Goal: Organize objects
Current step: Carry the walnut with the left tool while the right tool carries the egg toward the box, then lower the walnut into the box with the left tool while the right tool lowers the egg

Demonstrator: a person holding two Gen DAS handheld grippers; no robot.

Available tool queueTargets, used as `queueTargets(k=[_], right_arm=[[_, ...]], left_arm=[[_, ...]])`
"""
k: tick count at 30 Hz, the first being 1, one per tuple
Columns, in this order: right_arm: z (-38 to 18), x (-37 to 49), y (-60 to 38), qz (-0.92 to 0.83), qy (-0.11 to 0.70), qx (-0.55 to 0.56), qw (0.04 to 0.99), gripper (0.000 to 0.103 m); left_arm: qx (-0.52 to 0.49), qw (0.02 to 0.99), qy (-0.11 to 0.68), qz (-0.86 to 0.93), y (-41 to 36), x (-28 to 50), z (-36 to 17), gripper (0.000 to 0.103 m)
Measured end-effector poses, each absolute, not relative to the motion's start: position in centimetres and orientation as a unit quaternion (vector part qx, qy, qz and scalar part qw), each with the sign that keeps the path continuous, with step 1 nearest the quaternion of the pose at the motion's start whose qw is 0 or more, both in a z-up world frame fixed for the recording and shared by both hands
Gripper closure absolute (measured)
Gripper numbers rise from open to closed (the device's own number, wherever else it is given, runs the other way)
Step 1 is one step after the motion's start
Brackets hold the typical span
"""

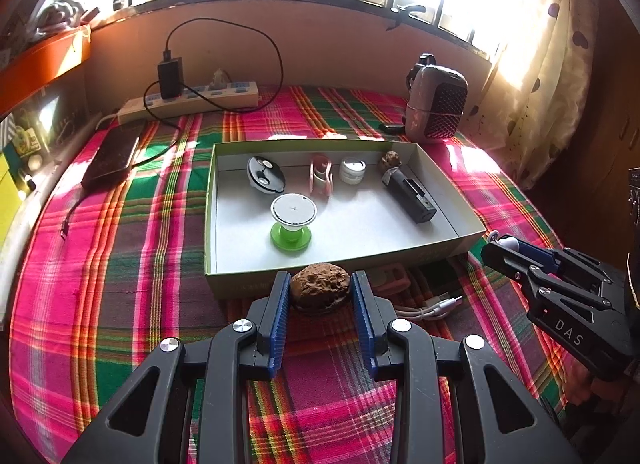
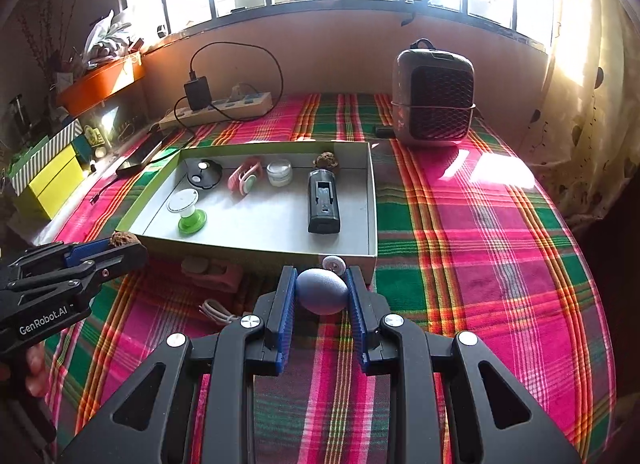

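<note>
A brown walnut-like lump [image 1: 321, 283] is clamped in the left tool [image 1: 320, 296], a bluish egg-shaped piece [image 2: 322, 291] in the right tool [image 2: 322, 294]. Both are held just before the near wall of the cardboard tray [image 1: 336, 260] on the bed [image 1: 120, 244], presumably for dropping in beside the items already sorted.

The box [image 1: 344, 254] has bare floor at its near middle and right; a green-footed spool [image 1: 291, 219] and black device [image 1: 408, 193] flank that gap.
</note>
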State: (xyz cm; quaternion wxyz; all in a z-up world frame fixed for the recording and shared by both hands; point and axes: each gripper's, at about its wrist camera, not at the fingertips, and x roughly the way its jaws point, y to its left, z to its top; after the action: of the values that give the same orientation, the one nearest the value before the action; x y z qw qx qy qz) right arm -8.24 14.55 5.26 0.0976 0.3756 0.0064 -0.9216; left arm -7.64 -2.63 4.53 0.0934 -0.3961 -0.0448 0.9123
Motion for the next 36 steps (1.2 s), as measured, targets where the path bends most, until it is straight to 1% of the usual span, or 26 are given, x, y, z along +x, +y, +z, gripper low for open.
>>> queueTargets(k=[13, 20, 27, 36], right_arm=[[6.3, -12.2, 12.5, -0.922, 0.007, 0.367, 0.123, 0.077], [5.7, -15.2, 11.3, -0.919, 0.015, 0.372, 0.131, 0.077], [4.7, -17.5, 10.4, -0.913, 0.024, 0.383, 0.135, 0.077], [3.5, -19.6, 9.2, -0.905, 0.038, 0.4, 0.138, 0.077]], left_arm=[[-0.384, 0.069, -0.045, 0.92, -4.8, -11.2, 5.8, 0.075], [-0.394, 0.059, -0.053, 0.916, -5.8, -13.9, 5.2, 0.075], [-0.403, 0.055, -0.042, 0.913, -6.1, -16.3, 4.3, 0.075], [-0.419, 0.055, -0.045, 0.905, -6.1, -18.0, 3.0, 0.075]])
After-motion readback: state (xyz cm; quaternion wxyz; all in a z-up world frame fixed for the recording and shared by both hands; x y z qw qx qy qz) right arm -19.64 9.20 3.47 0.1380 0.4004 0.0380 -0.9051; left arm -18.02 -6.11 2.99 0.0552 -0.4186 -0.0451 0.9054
